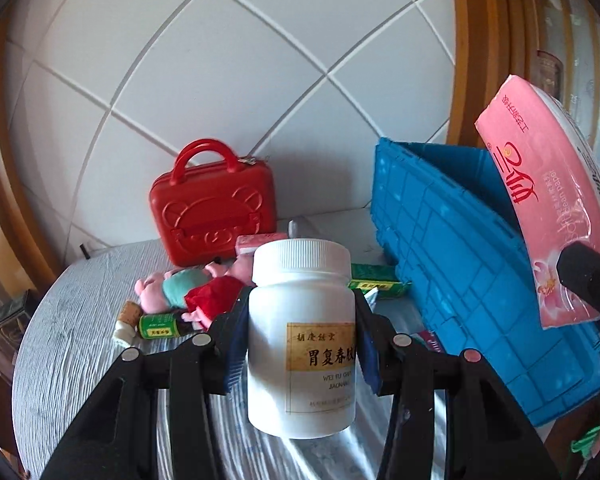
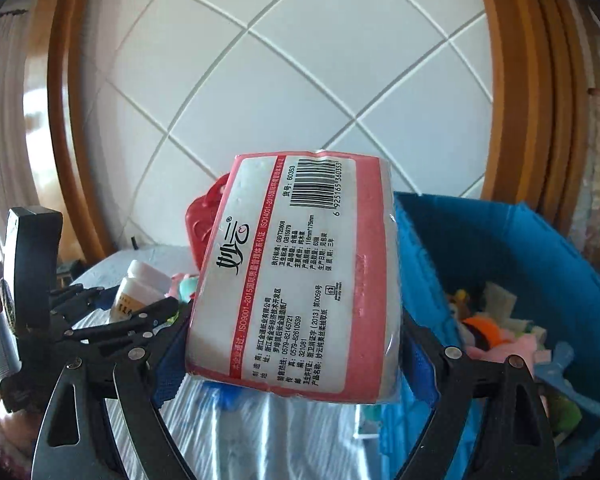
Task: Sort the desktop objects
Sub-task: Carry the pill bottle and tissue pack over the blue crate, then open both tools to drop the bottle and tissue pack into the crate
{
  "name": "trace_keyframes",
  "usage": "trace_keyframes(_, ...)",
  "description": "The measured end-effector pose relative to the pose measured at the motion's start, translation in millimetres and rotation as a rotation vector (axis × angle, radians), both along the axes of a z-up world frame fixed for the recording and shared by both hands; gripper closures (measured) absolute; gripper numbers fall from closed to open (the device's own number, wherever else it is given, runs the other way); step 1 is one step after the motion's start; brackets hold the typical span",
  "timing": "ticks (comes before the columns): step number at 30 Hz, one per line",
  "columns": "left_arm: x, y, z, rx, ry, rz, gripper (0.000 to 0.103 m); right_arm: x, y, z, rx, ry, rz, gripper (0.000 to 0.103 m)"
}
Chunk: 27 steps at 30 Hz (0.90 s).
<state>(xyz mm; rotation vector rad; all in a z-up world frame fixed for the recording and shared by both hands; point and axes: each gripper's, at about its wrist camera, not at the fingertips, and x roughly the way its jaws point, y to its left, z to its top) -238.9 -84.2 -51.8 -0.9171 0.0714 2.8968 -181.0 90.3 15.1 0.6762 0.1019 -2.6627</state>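
My left gripper (image 1: 302, 340) is shut on a white pill bottle (image 1: 302, 336) with a yellow label, held upright above the grey cloth. In the right wrist view the same bottle (image 2: 140, 290) and left gripper (image 2: 112, 312) show at the left. My right gripper (image 2: 292, 344) is shut on a pink tissue pack (image 2: 296, 280), raised beside the blue crate (image 2: 500, 248). The left wrist view catches that tissue pack (image 1: 548, 216) over the blue crate (image 1: 452, 248) at the right. Several soft toys and foam pieces (image 2: 500, 340) lie inside the crate.
A red toy suitcase (image 1: 214, 216) stands at the back of the table (image 1: 72, 332). In front of it lie plush pig toys (image 1: 188, 288), a small green bottle (image 1: 160, 326), a cork (image 1: 128, 312) and green boxes (image 1: 376, 280). A white tiled wall is behind.
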Motion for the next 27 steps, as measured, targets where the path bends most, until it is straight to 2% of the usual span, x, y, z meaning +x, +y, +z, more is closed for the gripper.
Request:
trace_keyframes(6,-3.0,97.0,44.0,-0.007,0.063,-0.158,0.057,9.5,75.0,23.3,-0.030,0.056,-0.156,0.014)
trace_keyframes(11,-6.6,181.7,63.9,0.009,0.074,-0.274,0.057,8.5,137.2,35.5,-0.023,0.084,-0.280,0.014)
trace_keyframes(18,-15.6,272.6,62.4,0.015,0.031,-0.348,0.057,-11.0,205.1,27.6,-0.003,0.070,-0.384,0.014)
trace_keyframes(23,-24.6,307.6,52.1,-0.005,0.000,-0.348,0.057,-31.4,237.7,19.8,0.007,0.043,-0.407,0.013)
trace_keyframes(27,-29.2,320.0,42.7,-0.034,-0.020,-0.338,0.057,-50.1,252.2,10.6,0.004,0.025,-0.399,0.013)
